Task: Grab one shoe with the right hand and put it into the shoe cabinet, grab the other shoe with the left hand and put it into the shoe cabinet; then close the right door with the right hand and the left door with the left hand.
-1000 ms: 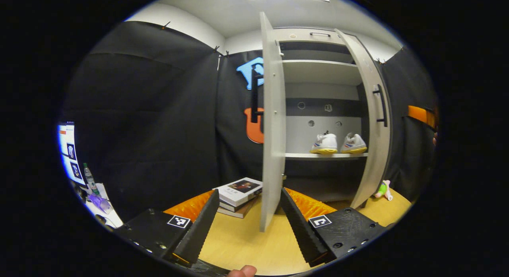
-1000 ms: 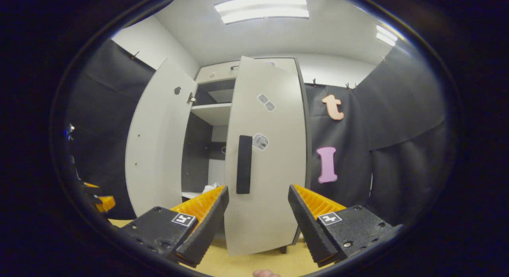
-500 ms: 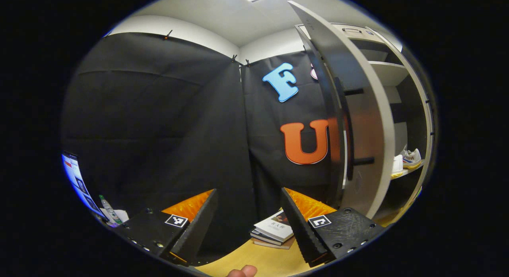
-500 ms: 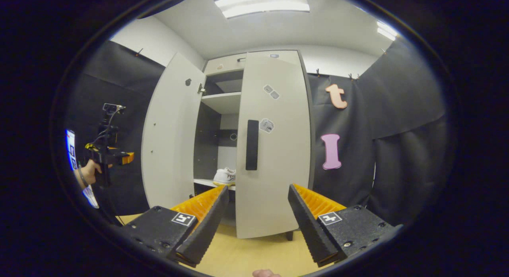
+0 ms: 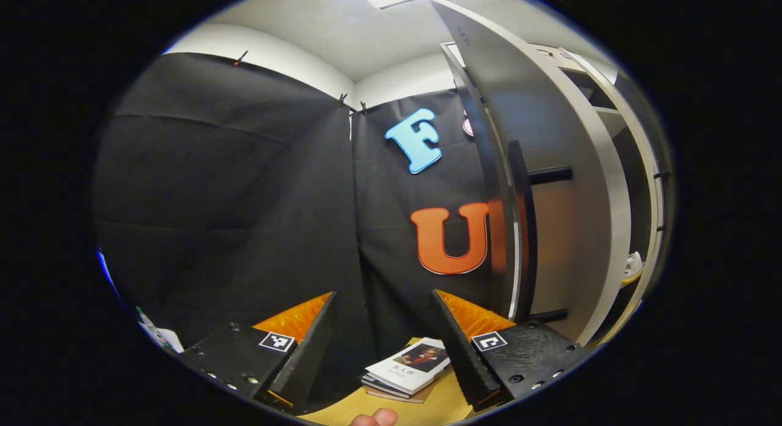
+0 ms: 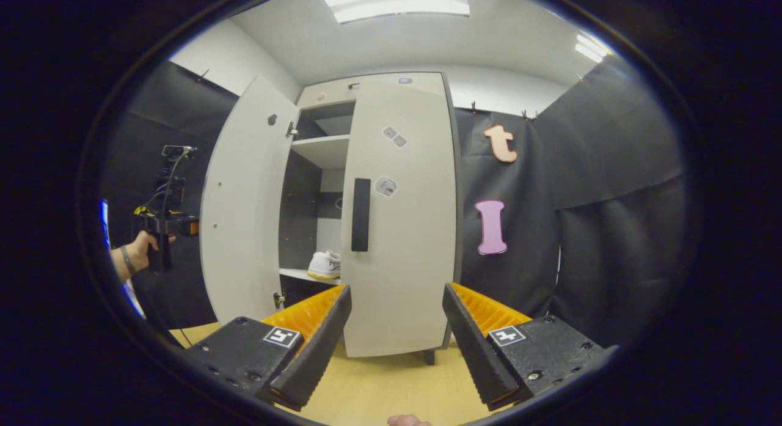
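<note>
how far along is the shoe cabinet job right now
Done: a shoe sits on the cabinet shelf, and the right door looks shut or nearly so. In hand: nothing; the right gripper and left gripper are both open, the left beside the left door. Left: that door stands wide open and needs closing. The second shoe can't be confirmed.
</note>
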Demonstrator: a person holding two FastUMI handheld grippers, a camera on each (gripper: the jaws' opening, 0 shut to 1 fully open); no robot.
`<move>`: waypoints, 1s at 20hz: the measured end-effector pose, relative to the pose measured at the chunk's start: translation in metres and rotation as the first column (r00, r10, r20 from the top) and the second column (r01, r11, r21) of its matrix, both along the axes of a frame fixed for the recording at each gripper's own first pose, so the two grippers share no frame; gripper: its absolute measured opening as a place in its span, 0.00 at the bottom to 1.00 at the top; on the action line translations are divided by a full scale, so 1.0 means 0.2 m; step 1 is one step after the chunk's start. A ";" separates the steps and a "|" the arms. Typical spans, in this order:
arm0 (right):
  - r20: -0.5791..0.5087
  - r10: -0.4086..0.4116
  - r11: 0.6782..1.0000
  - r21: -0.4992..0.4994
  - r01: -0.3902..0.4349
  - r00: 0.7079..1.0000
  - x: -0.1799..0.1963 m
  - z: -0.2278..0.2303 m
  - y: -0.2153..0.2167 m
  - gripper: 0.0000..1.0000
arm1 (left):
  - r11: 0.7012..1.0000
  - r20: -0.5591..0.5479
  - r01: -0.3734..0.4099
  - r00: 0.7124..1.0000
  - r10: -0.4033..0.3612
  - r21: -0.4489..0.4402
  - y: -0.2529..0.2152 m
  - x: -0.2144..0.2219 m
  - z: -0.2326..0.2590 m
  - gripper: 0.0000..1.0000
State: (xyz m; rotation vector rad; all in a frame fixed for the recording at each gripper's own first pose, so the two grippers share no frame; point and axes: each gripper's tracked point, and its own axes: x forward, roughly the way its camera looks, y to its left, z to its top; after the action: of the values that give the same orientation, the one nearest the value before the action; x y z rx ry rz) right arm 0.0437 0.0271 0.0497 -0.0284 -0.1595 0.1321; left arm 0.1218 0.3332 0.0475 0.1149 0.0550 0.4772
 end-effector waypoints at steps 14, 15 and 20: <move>-0.002 -0.023 1.000 0.010 0.023 1.000 0.06 0.00 -0.06 0.97 | 0.991 0.013 0.099 0.995 -0.098 -0.096 -0.51 0.07 -0.04 0.92; -0.004 -0.028 1.000 0.013 0.028 1.000 0.06 0.00 -0.08 0.98 | 0.988 0.021 0.110 0.994 -0.108 -0.106 -0.55 0.08 -0.03 0.92; -0.014 -0.063 0.998 0.021 0.063 0.998 0.06 -0.02 -0.17 0.97 | 0.977 0.045 0.176 0.984 -0.172 -0.119 -0.76 0.20 0.00 0.93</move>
State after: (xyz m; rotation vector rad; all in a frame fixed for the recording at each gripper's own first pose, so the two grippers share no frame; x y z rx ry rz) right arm 0.0565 -0.0063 0.0459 -0.0106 -0.1461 0.0674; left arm 0.1622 0.1819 0.0466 -0.0092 0.0397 0.2996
